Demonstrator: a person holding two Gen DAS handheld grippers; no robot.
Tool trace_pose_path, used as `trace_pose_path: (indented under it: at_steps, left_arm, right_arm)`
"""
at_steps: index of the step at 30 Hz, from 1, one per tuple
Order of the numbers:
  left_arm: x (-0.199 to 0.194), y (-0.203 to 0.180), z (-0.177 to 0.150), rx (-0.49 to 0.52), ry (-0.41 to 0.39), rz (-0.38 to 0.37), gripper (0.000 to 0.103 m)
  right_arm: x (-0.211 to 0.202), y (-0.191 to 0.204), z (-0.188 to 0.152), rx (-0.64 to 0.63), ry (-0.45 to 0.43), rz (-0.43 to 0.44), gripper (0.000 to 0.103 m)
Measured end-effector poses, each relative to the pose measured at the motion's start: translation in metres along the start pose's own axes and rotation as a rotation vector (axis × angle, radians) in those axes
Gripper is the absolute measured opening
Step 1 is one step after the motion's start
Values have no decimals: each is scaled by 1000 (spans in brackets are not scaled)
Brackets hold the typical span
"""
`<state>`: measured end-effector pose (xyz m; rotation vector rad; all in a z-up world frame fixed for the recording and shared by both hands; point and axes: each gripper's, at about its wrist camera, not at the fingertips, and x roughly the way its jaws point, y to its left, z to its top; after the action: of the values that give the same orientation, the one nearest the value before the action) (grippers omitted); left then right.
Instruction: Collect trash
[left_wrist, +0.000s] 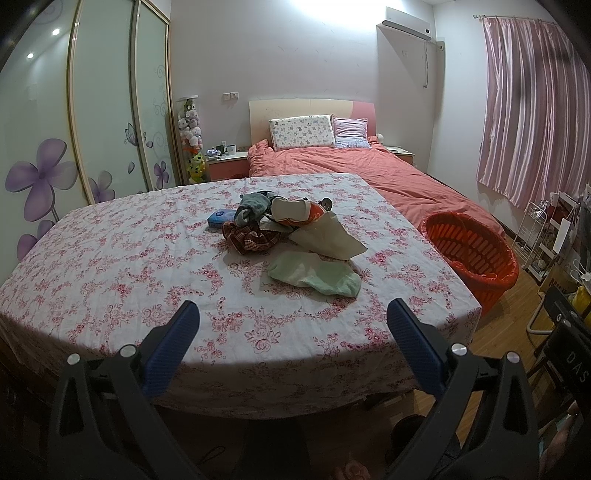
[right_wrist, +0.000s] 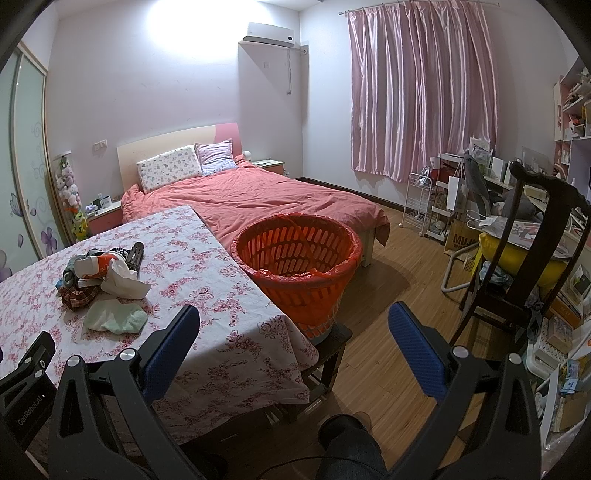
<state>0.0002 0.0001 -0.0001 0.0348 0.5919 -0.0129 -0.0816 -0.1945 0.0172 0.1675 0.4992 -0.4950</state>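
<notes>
Trash is heaped mid-desk: a crumpled white wrapper (left_wrist: 327, 236), an orange-and-white packet (left_wrist: 299, 214), a small blue pack (left_wrist: 220, 218), all tangled up with a checked cloth (left_wrist: 251, 240) and a pale green cloth (left_wrist: 314, 275) lying just in front. The pile sits on the flowery desk (left_wrist: 129, 258), well apart from both tools, so nothing has been picked yet and the job looks barely begun. Off the desk's right edge an orange basket (right_wrist: 295, 258) lined with a red bag is parked on a low stool, right beside the tablecloth corner, with the bed (right_wrist: 258, 195) behind it. The left gripper (left_wrist: 293, 321) is held back over the near edge, jaws spread wide and holding nothing; same for the right gripper (right_wrist: 293, 321), wide apart and empty, aimed more at the basket than the pile. For a clean first grab, the white wrapper on top should probably be taken by a loose edge so the cloths aren't dragged along, and what's cloth versus trash is best sorted before anything gets dropped in.
</notes>
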Motion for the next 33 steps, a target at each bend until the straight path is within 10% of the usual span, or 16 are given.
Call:
trace_pose_path:
  at_steps: [33]
  left_arm:
    - [26, 14, 2, -41, 48, 35, 99]
  right_arm:
    - [25, 17, 1, -33, 37, 61, 101]
